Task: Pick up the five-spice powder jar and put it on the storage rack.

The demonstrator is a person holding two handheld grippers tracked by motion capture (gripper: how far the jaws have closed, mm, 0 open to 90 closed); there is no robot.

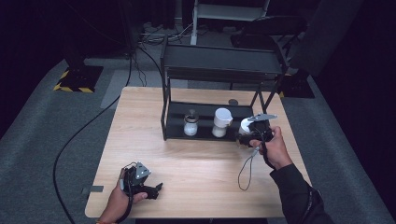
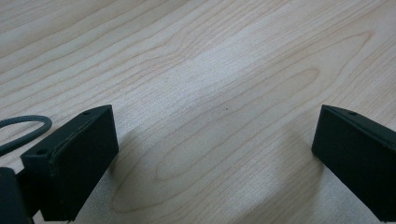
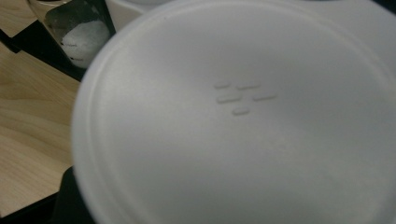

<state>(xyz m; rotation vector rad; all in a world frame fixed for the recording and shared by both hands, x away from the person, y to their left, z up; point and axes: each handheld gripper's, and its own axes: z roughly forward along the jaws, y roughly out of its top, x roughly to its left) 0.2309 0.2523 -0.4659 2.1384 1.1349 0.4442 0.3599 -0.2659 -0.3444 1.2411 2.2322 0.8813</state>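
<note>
A jar with a white lid (image 1: 245, 124) is at the right end of the black rack's lower shelf (image 1: 205, 136), and my right gripper (image 1: 243, 136) is shut on it. Seen close in the right gripper view, that white lid (image 3: 233, 116) hides the jaws. On the same shelf stand a small dark-capped jar (image 1: 190, 125) and a taller white-lidded jar (image 1: 222, 122) holding white powder (image 3: 79, 32). My left gripper (image 1: 156, 189) rests on the wooden table near its front left edge. Its jaws stand wide open over bare wood, as the left gripper (image 2: 215, 158) shows in its own view.
The rack has an upper shelf (image 1: 224, 63) overhanging the jars. A small dark disc (image 1: 233, 101) lies on the table behind the rack. The right gripper's cable (image 1: 245, 172) loops on the table. A black cable (image 1: 79, 135) runs across the floor at the left.
</note>
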